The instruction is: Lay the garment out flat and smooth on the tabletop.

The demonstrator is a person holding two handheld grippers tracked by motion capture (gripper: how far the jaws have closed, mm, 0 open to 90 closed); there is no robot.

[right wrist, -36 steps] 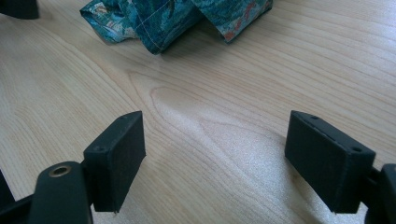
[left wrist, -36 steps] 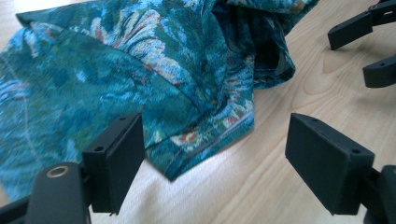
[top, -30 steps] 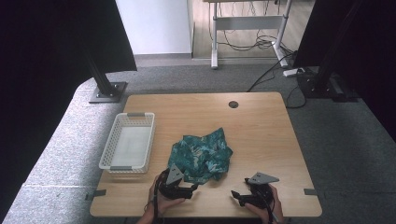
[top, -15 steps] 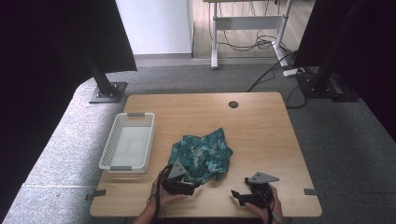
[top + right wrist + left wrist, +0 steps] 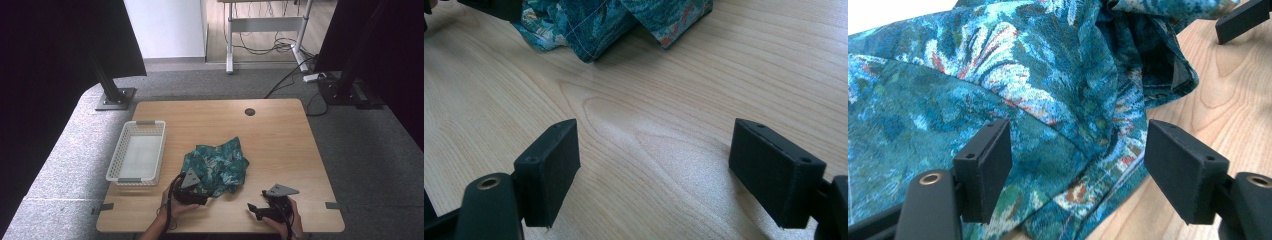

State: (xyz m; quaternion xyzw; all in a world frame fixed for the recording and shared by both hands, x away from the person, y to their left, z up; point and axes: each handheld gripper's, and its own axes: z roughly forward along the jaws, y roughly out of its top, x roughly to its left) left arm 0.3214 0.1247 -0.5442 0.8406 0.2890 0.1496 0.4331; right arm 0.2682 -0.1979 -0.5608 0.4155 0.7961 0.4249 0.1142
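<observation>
One crumpled teal cloth [image 5: 216, 165] lies near the tabletop's [image 5: 280, 135] front edge, long axis slanting front-left to back-right. Left gripper [image 5: 1078, 160] closing around its hem, pads not yet pressing; right gripper [image 5: 654, 170] spread wide over bare wood.

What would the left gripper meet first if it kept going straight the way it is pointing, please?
Most likely the teal patterned cloth: the left gripper has its open jaws, just closing a little, straddling the near edge without pressing it.

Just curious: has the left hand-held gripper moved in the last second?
Yes, slightly: the left hand-held gripper edged rightward, away from the white basket, along the teal cloth.
</observation>
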